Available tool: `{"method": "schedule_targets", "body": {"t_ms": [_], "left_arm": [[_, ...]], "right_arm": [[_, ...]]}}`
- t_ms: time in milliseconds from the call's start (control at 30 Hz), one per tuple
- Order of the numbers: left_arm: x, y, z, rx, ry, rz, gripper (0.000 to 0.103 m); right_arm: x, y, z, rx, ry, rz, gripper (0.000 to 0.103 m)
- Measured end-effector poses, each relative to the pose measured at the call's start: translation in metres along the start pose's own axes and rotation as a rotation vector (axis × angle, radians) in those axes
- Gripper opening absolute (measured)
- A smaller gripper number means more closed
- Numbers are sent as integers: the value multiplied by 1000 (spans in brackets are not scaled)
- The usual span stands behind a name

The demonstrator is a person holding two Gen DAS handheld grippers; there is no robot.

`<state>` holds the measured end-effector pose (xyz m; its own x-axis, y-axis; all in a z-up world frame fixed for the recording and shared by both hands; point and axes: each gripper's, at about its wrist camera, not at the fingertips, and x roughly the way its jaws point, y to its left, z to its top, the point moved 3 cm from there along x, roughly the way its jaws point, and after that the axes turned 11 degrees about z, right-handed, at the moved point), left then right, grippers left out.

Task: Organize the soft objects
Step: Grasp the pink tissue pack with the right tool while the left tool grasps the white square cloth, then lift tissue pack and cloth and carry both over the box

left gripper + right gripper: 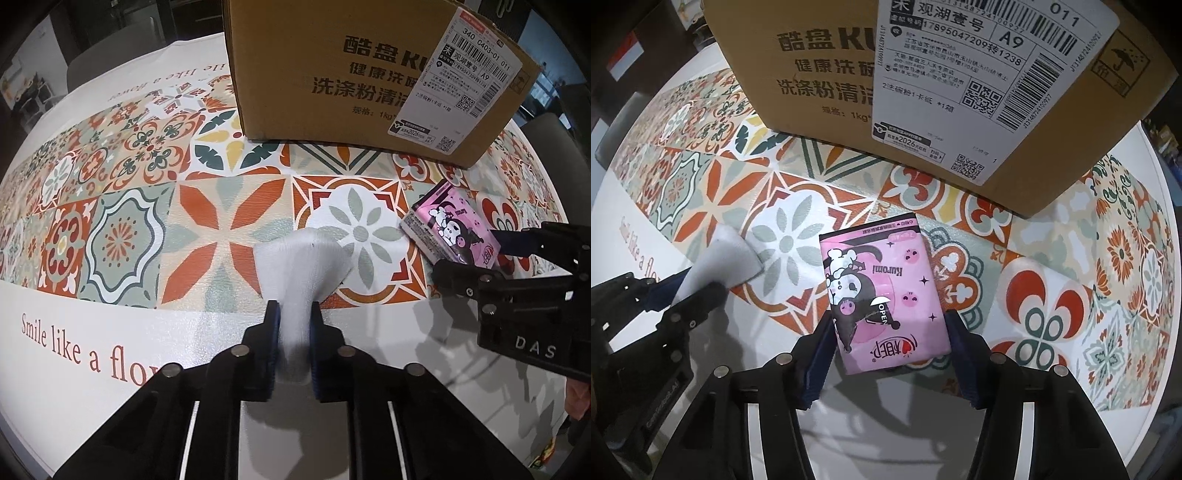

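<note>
My left gripper is shut on a white sock, whose free end fans out over the patterned tablecloth; the sock also shows in the right wrist view at the left. My right gripper has its jaws on both sides of a pink Kuromi tissue pack and is shut on it. The pack also shows in the left wrist view, with the right gripper around it. A brown cardboard box stands behind both objects; it fills the top of the right wrist view.
The round table carries a tile-patterned cloth with a white border and red lettering. The box has a white shipping label. Chairs and dark room surroundings lie beyond the table's edge.
</note>
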<state>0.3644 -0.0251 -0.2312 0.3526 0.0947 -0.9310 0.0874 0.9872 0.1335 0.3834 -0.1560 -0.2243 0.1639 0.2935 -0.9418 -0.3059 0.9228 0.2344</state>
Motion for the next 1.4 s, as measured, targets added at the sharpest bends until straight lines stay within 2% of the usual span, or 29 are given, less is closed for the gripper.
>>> {"method": "schedule_targets", "body": {"t_ms": [233, 700, 1033, 1400], "left_arm": [[-4, 3, 4, 10, -16, -48, 9], [-39, 13, 11, 14, -107, -69, 9], [-75, 20, 21, 41, -211, -64, 9], [-120, 24, 40, 58, -342, -72, 9]], "right_arm": [[-13, 11, -5, 16, -38, 11, 57], [-38, 17, -2, 70, -133, 23, 56], [-76, 18, -7, 94, -216, 24, 56], [-116, 27, 2, 105, -334, 19, 56]]}}
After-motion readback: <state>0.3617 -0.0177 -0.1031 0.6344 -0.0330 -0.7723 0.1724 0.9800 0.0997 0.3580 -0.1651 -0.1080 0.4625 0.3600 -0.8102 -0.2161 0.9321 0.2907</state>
